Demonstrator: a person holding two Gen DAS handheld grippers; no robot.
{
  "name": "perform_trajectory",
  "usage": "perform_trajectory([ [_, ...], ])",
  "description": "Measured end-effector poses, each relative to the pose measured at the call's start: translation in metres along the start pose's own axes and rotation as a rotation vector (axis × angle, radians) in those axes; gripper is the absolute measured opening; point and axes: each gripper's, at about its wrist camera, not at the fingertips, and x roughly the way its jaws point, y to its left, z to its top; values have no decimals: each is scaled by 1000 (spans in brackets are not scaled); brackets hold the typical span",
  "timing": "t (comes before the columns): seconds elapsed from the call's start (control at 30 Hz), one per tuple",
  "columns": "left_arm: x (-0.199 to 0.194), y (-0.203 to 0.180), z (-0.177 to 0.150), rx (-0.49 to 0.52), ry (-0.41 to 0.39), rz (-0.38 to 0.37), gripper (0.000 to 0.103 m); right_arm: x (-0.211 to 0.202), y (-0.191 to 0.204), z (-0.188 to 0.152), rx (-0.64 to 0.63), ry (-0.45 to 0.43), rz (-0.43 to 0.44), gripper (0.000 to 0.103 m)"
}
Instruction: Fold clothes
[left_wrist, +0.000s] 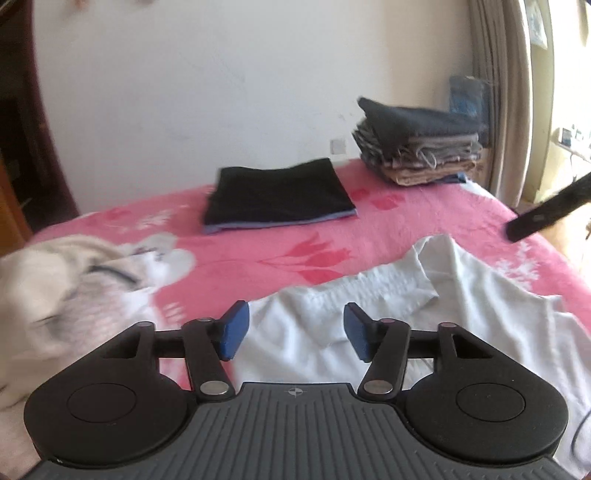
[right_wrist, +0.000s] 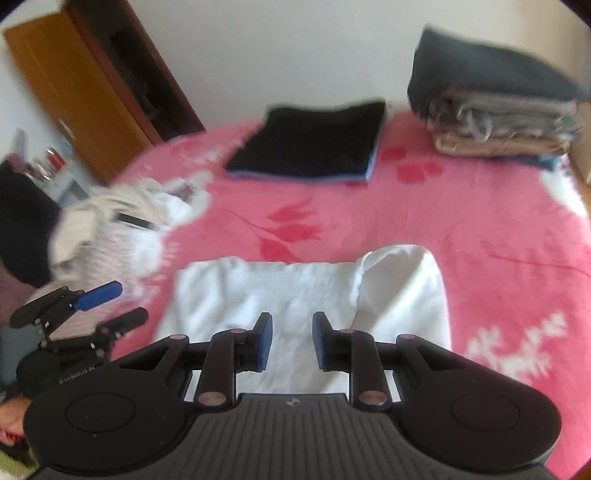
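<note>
L wrist view: left gripper (left_wrist: 295, 336) is seen w/ jaws apart, blue pads (left_wrist: 233, 334) clear of any cloth; nothing is held. Below and ahead a white garment (left_wrist: 369, 314) lies on the pink floral bedspread (left_wrist: 258, 251), partly folded, w/ one flap turned over on the right side. A crumpled cream garment (left_wrist: 59, 288) is seen at left, blurred, detail not readable. Further back a folded black garment (left_wrist: 277, 195) lies flat, and a stack of folded clothes (left_wrist: 417, 144) sits by the wall near the curtain (left_wrist: 517, 92). A dark bar at the right edge is taken to be part of the right gripper (left_wrist: 546, 210); its jaws can't be read from here.

R wrist view: right gripper (right_wrist: 292, 341) is seen w/ jaws a little apart, narrower gap than the left, pads free; no cloth between them. The white garment (right_wrist: 306, 291) lies just ahead, roughly rectangular, right sleeve part folded inward. The left gripper (right_wrist: 107, 306) is visible at lower left beside the garment's left edge, fingers spread, empty. Cream garment (right_wrist: 110, 229) at left; black garment (right_wrist: 314, 144) and stack (right_wrist: 495, 103) at back.

Step, judged: white garment mid-fold, a fold apparently just laid and let go, both grippers hanging clear above it.

Next move, judged: fresh grip pts needed on the near edge or the left side, both grippers brought down and closed on fabric only (not bedspread), then the fold carried over evenly so edges line up.
</note>
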Motion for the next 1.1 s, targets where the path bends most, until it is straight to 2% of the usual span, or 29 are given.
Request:
perform_trajectory([
  [0.07,-44,4,-8,-25,-4,12,67,-42,7,-23,0,-31,28,27],
  [0.2,-115,6,-41,-81,16,-19,83,-117,20,-84,-9,-74,53,32],
  [0.33,-159,-3,-94,-111,81,-2,90,-167,33,-146,-20,-100,32,45],
  [0.43,-174,-11,-141,-203,154,-23,94,-188,38,-189,3,-101,40,47],
  [0.53,-185,-24,-184,-305,204,-49,95,-198,44,-222,21,-102,25,53],
  [0.63,-189,-40,-214,-389,244,-69,97,-203,49,-250,25,-110,0,71],
  [0.7,-193,-49,-226,-422,261,-74,98,-204,52,-264,15,-105,-23,73],
  [0.8,-194,-61,-233,-458,283,-93,100,-202,55,-281,-3,-96,-68,79],
  [0.9,-197,-66,-235,-488,272,-103,102,-199,55,-292,-8,-93,-106,91],
  [0.97,-198,-67,-237,-515,265,-104,103,-199,52,-296,2,-102,-108,98],
  [1.1,-198,-68,-239,-559,274,-99,103,-202,47,-300,36,-144,-101,103],
])
